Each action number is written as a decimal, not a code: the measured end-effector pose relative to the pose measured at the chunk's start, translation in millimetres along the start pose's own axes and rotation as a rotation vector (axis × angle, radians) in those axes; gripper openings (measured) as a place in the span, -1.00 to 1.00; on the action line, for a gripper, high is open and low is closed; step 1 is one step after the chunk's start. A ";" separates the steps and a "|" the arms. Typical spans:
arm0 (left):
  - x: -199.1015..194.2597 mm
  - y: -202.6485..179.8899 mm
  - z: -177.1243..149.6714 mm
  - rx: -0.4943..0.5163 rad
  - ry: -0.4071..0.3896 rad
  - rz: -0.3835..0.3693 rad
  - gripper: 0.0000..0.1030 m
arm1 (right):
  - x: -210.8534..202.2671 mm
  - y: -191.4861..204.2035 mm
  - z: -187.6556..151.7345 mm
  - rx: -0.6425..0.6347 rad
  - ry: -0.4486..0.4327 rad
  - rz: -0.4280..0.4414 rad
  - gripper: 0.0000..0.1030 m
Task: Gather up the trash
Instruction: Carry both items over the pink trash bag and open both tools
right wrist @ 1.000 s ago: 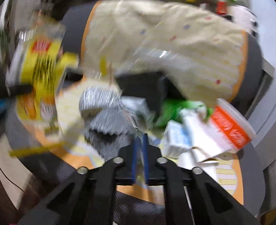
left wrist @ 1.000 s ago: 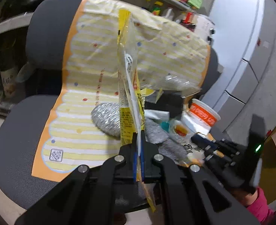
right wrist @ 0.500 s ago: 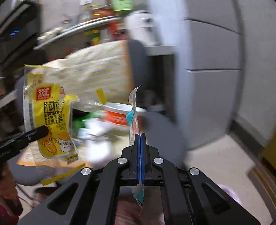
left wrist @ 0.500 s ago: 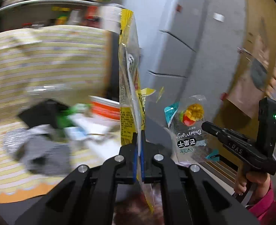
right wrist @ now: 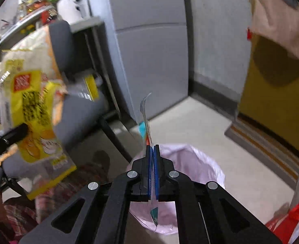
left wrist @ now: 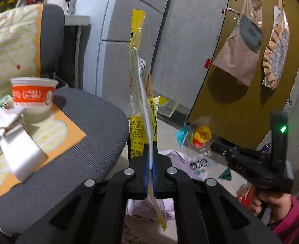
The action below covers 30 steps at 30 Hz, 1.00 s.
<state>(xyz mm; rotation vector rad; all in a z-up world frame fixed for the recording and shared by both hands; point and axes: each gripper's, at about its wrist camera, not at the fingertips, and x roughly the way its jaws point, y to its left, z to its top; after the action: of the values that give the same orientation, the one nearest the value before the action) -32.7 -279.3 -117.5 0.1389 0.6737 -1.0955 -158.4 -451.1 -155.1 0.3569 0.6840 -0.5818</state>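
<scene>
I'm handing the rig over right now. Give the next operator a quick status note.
Left tool: shut on the yellow wrapper, held upright beside the chair.
Right tool: shut on the clear fruit-snack wrapper, above the pink-lined bin.
Done: both wrappers are off the chair.
Left: drop both into the bin, then clear the orange-banded cup and cartons from the chair.
</scene>
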 end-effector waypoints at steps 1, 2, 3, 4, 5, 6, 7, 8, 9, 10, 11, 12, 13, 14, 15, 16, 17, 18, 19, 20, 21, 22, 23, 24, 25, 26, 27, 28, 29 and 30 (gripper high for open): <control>2.5 0.5 1.2 -0.004 0.007 -0.002 -0.99 | 7.1 -2.3 -3.7 0.004 0.021 -0.008 -0.88; 5.2 0.8 -0.1 -0.007 0.013 -0.003 -0.99 | 10.9 -9.0 -9.8 0.008 0.036 -0.011 -0.87; 8.6 -0.6 -0.9 -0.007 0.019 -0.001 -0.99 | 18.7 -11.5 -13.7 0.017 0.056 -0.012 -0.87; 9.1 -0.6 -1.9 -0.006 0.024 0.000 -0.99 | 25.8 -13.9 -17.0 0.030 0.077 -0.012 -0.82; 9.9 0.2 -3.1 -0.007 0.029 0.002 -0.99 | 29.0 -18.0 -17.7 0.038 0.087 -0.011 -0.74; 11.9 0.8 -3.4 -0.009 0.035 0.004 -0.99 | 32.3 -19.3 -18.6 0.048 0.096 -0.008 -0.69; 12.5 0.9 -3.7 -0.011 0.039 0.004 -0.99 | 31.1 -23.4 -20.0 0.049 0.095 -0.009 -0.62; 13.8 1.8 -4.6 -0.012 0.045 0.003 -0.99 | 30.4 -24.3 -18.6 0.048 0.090 -0.010 -0.61; 15.2 0.6 -4.9 -0.012 0.048 0.004 -0.99 | 25.1 -24.5 -15.9 0.047 0.070 -0.013 -0.61; 16.7 -0.1 -5.8 -0.010 0.052 0.002 -0.99 | 23.0 -24.6 -11.2 0.049 0.056 -0.013 -0.61; 17.7 -0.8 -6.2 -0.008 0.056 -0.001 -0.99 | 17.3 -25.4 -7.7 0.052 0.034 -0.012 -0.61; 19.3 -2.5 -6.4 -0.004 0.061 -0.004 -0.99 | 10.9 -25.9 -4.2 0.056 0.009 -0.013 -0.61; 21.2 -4.8 -6.1 0.002 0.064 -0.010 -0.99 | 2.4 -28.0 0.5 0.064 -0.026 -0.011 -0.61; 24.4 -8.6 -5.8 0.012 0.071 -0.022 -0.99 | -5.0 -29.9 4.1 0.073 -0.054 -0.007 -0.61; 27.9 -13.2 -5.1 0.021 0.077 -0.032 -0.99 | -11.2 -30.8 6.9 0.082 -0.071 -0.002 -0.61; 31.4 -17.4 -4.3 0.030 0.083 -0.043 -0.99 | -17.5 -32.8 10.3 0.094 -0.081 0.001 -0.61; 34.6 -20.9 -3.8 0.038 0.089 -0.053 -0.99 | -22.1 -35.1 12.8 0.104 -0.091 0.004 -0.61; 41.3 -27.9 -3.0 0.056 0.100 -0.069 -0.99 | -26.5 -36.9 15.1 0.113 -0.100 0.010 -0.61; 47.0 -33.1 -2.9 0.068 0.110 -0.081 -0.99 | -31.1 -39.3 17.1 0.116 -0.112 0.007 -0.61; 53.3 -38.7 -3.1 0.080 0.120 -0.093 -0.99 | -32.5 -41.8 17.7 0.111 -0.120 -0.004 -0.58; 62.4 -45.3 -3.3 0.094 0.135 -0.107 -0.99 | -35.9 -42.8 18.4 0.099 -0.128 -0.018 -0.54; 70.5 -50.4 -4.0 0.107 0.148 -0.113 -0.99 | -37.3 -43.5 18.7 0.092 -0.133 -0.024 -0.43; 79.7 -55.1 -4.8 0.118 0.165 -0.113 -0.99 | -37.7 -44.7 18.6 0.087 -0.136 -0.030 -0.34; 86.3 -57.8 -5.7 0.123 0.178 -0.115 -0.99 | -38.5 -46.9 18.0 0.084 -0.137 -0.036 -0.32; 94.6 -60.7 -6.8 0.127 0.193 -0.118 -0.98 | -39.6 -47.5 17.4 0.084 -0.137 -0.037 -0.29; 100.2 -62.4 -7.4 0.128 0.205 -0.118 -0.97 | -40.0 -49.3 17.5 0.084 -0.135 -0.040 -0.29; 108.1 -63.8 -8.3 0.128 0.222 -0.121 -0.96 | -39.1 -52.0 17.2 0.085 -0.133 -0.045 -0.29; 115.3 -64.9 -8.8 0.128 0.236 -0.124 -0.84 | -38.2 -53.9 17.3 0.086 -0.133 -0.051 -0.29; 120.3 -66.2 -9.0 0.128 0.245 -0.126 -0.64 | -37.1 -55.4 17.0 0.088 -0.131 -0.057 -0.28; 127.0 -67.3 -9.5 0.130 0.256 -0.125 -0.49 | -35.7 -57.2 16.7 0.091 -0.129 -0.060 -0.28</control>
<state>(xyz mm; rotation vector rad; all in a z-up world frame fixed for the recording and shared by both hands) -58.5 -405.3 -182.5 0.3575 0.8488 -1.2541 -207.4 -490.4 -125.6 0.3815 0.5471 -0.6882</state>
